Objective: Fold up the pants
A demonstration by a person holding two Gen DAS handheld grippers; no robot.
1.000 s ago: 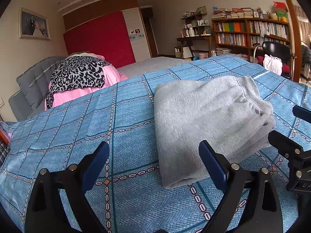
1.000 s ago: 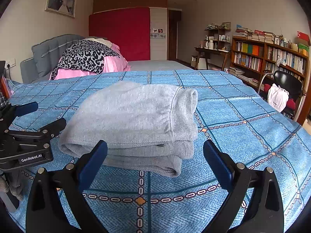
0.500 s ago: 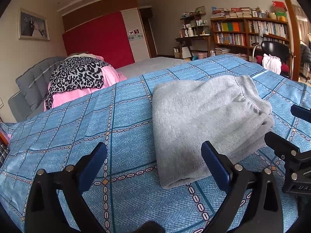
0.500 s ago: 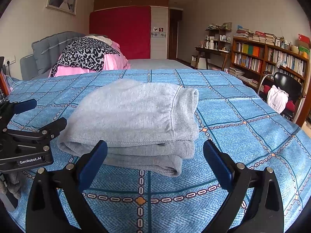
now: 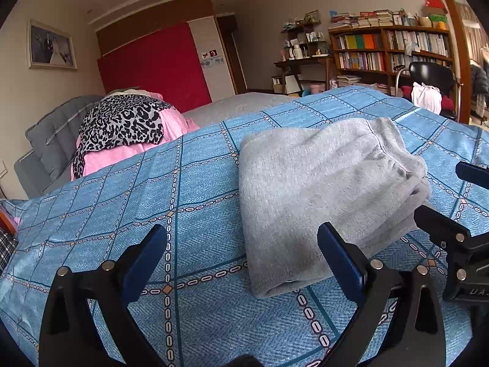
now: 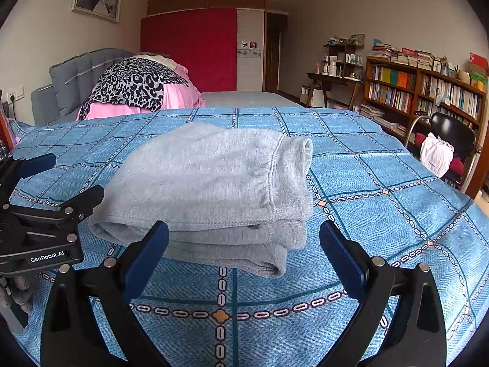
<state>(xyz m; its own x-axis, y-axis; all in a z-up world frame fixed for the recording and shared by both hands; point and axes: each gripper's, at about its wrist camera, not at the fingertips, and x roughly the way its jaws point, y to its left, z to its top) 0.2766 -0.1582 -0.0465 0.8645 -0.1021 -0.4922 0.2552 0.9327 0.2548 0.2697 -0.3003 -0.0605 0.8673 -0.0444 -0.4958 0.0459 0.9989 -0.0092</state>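
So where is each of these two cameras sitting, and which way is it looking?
Left wrist view: rides on the left tool, looks across the blue bedspread at the folded grey pants; its own two open fingers show, the right tool at the edge.
Right wrist view: on the right tool, facing the pants head-on; the left tool shows.
Shared: pants, bedspread, bookshelf.

We observe a blue checked bedspread [image 6: 382, 165], a leopard-print cloth [image 6: 137, 82] on pink bedding [image 6: 180, 93], and a bookshelf [image 6: 421, 91].
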